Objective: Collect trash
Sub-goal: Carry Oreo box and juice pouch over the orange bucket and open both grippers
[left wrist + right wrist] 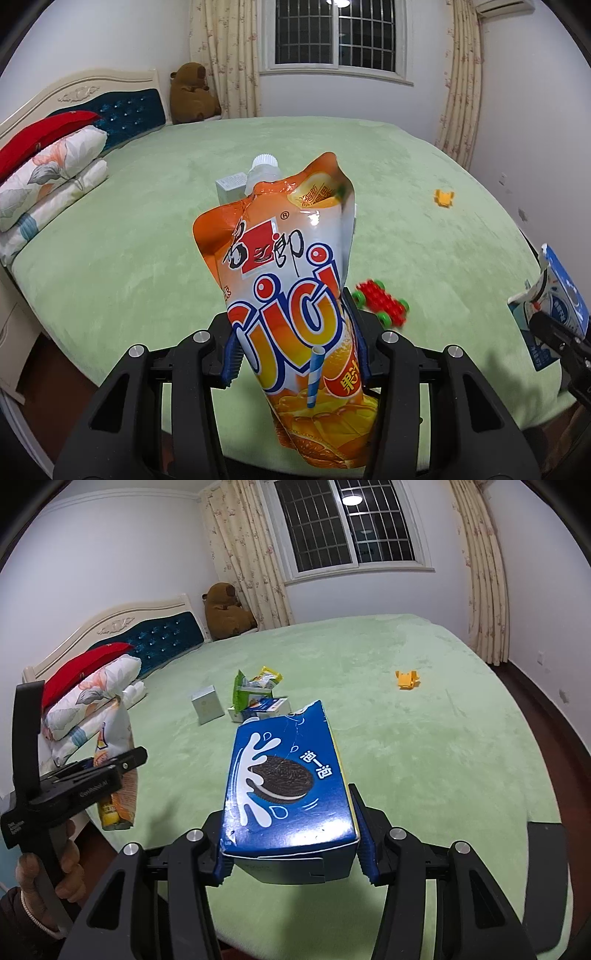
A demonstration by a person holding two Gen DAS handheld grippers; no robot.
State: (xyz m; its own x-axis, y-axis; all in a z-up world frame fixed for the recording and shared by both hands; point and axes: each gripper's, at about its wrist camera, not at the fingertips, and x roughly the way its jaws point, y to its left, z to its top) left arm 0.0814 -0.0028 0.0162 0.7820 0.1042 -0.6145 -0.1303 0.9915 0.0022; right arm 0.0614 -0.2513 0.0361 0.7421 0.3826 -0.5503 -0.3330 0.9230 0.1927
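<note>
Both hands full above the bed

The left gripper (295, 354) clamps an orange juice pouch (291, 295); the right gripper (295, 853) clamps a blue cookie box (290, 782). Best keep both squeezes firm while carrying them off.

Your bed (424, 738), green plush cover, carries everything. Near its middle you've got a small grey box (207, 704) standing, just beside a heap of wrappers and cartons (258, 698). Yellow toy (407, 679) lies well apart, toward the window side. Red-and-green toy car (380, 304) near the front edge. Pillows (92, 701) stacked by the headboard.
</note>
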